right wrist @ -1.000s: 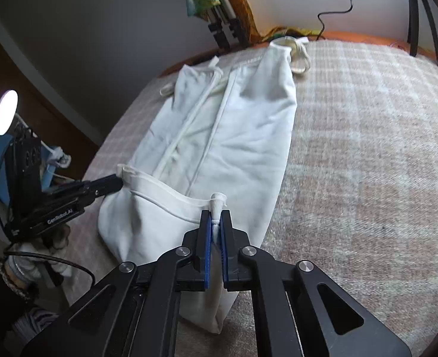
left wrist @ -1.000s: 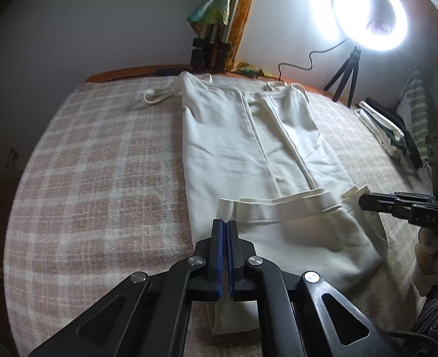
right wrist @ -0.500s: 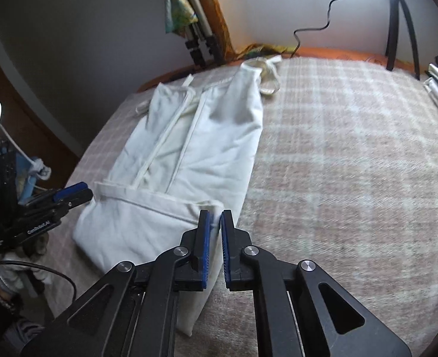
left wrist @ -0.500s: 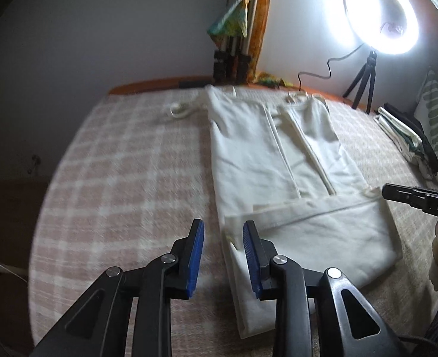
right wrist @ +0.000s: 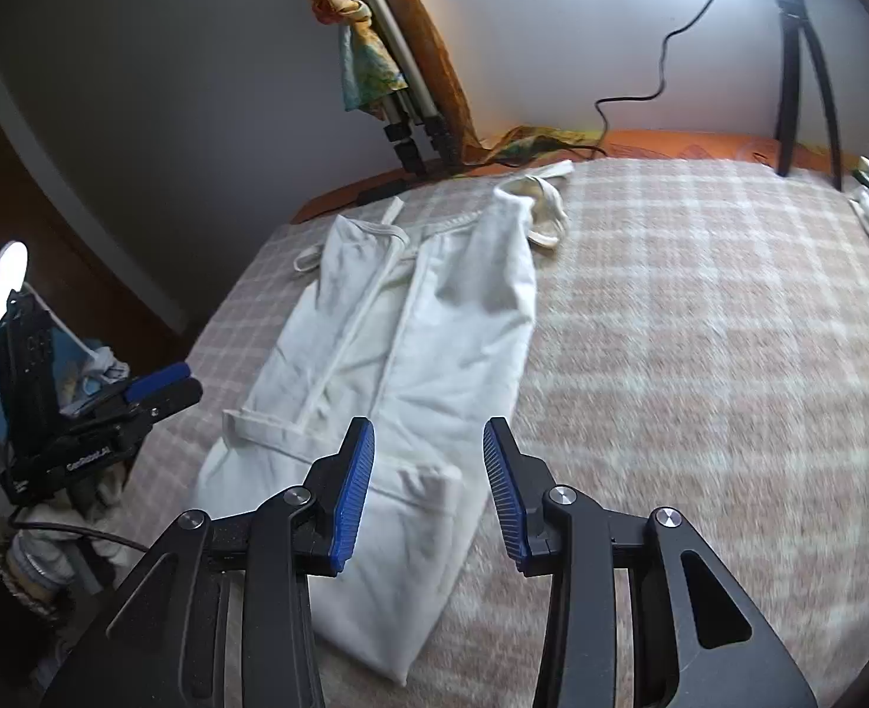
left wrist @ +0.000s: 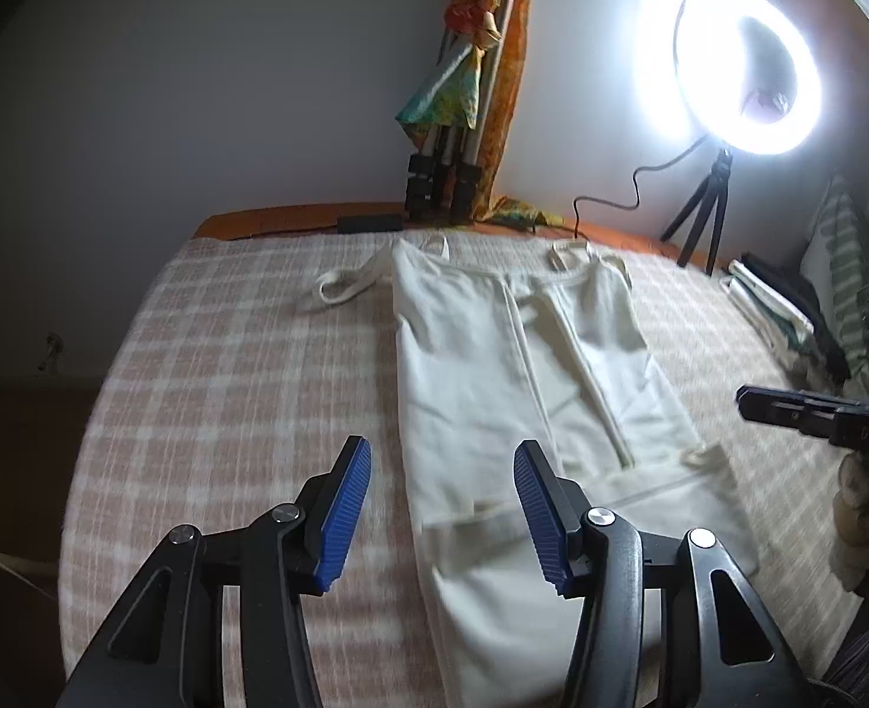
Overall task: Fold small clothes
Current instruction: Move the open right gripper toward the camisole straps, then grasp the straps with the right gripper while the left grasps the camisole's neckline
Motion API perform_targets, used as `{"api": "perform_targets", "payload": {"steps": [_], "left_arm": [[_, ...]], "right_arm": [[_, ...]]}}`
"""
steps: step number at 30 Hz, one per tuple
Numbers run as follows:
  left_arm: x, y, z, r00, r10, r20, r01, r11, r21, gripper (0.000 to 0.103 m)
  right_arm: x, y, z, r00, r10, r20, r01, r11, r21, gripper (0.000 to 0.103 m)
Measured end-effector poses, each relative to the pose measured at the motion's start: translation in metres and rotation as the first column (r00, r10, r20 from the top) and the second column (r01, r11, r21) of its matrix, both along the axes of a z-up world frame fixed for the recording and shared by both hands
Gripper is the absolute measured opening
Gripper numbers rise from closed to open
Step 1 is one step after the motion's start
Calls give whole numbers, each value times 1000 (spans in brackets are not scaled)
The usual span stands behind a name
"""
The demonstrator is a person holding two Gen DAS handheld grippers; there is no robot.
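A cream white garment (left wrist: pixel 511 366) with shoulder straps lies lengthwise on the checked blanket (left wrist: pixel 228 401); its near end is folded back over itself. It also shows in the right wrist view (right wrist: pixel 410 354). My left gripper (left wrist: pixel 443 507) is open and empty, raised above the garment's near left edge. My right gripper (right wrist: pixel 428 489) is open and empty above the folded near end. The right gripper shows at the right edge of the left wrist view (left wrist: pixel 812 413), and the left gripper shows at the left of the right wrist view (right wrist: pixel 157 389).
A lit ring light on a small tripod (left wrist: pixel 735 71) stands at the far right with its cable. Folded tripod legs with colourful cloth (left wrist: pixel 463 118) lean on the wall. Folded clothes (left wrist: pixel 788 307) lie at the right edge of the bed.
Both grippers let go of the garment's hem and opened wide. The folded end now lies flat on the garment. Both grippers have pulled back and up.
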State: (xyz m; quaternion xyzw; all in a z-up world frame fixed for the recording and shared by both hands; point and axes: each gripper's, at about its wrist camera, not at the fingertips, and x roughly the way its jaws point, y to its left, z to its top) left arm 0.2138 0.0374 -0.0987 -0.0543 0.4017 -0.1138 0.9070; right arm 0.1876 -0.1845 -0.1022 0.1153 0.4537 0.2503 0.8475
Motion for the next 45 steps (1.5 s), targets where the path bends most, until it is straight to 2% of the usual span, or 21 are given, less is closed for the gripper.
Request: {"api": "perform_targets", "payload": {"steps": [2, 10, 13, 18, 23, 26, 30, 33, 34, 35, 36, 37, 38, 39, 45], "left_arm": [[12, 4, 2, 1000, 0, -9, 0, 1000, -29, 58], [67, 17, -4, 996, -30, -80, 17, 988, -157, 62], [88, 19, -11, 994, -33, -105, 12, 981, -195, 64], [122, 13, -30, 990, -44, -135, 17, 981, -193, 64], [154, 7, -46, 986, -67, -155, 29, 972, -235, 61], [170, 2, -55, 981, -83, -174, 37, 966, -254, 60], [185, -2, -61, 983, -74, -169, 27, 964, -265, 60], [194, 1, -63, 985, -56, -165, 5, 957, -291, 54], [196, 2, -63, 984, -51, -168, -2, 953, -303, 44], [199, 2, -64, 984, -51, -173, -6, 949, -315, 28], [201, 2, -66, 982, -53, -179, -8, 947, -322, 22], [203, 2, -65, 987, -34, -157, -17, 950, -312, 15], [202, 1, -64, 990, -25, -141, -19, 954, -300, 2], [200, 1, -61, 992, -29, -123, -10, 953, -304, 0], [181, 0, -39, 999, -37, -32, 26, 958, -285, 0]], "right_arm": [[13, 0, 1, 1000, 5, -15, -4, 1000, 12, 38], [74, -9, -10, 997, 0, -75, 4, 998, 60, 38], [91, -11, -15, 997, 6, -71, -1, 998, 65, 38], [116, -15, -33, 996, -11, -94, 22, 992, 123, 38], [135, -11, -50, 992, 31, -123, -10, 986, 167, 38], [146, -12, -51, 989, 52, -137, -20, 973, 229, 38], [161, -8, -46, 990, 77, -117, -48, 970, 238, 39], [174, -3, -49, 988, 91, -128, -61, 974, 218, 39], [178, -2, -51, 987, 83, -134, -53, 975, 217, 39], [181, -2, -51, 987, 81, -140, -48, 974, 220, 39], [182, -2, -50, 987, 77, -137, -46, 974, 221, 34], [182, -2, -49, 988, 78, -131, -47, 974, 223, 22], [182, 0, -48, 989, 86, -124, -57, 974, 220, 14], [181, 1, -46, 989, 88, -117, -62, 975, 213, 11], [165, 6, -22, 996, 92, -13, -88, 982, 168, 10]]}}
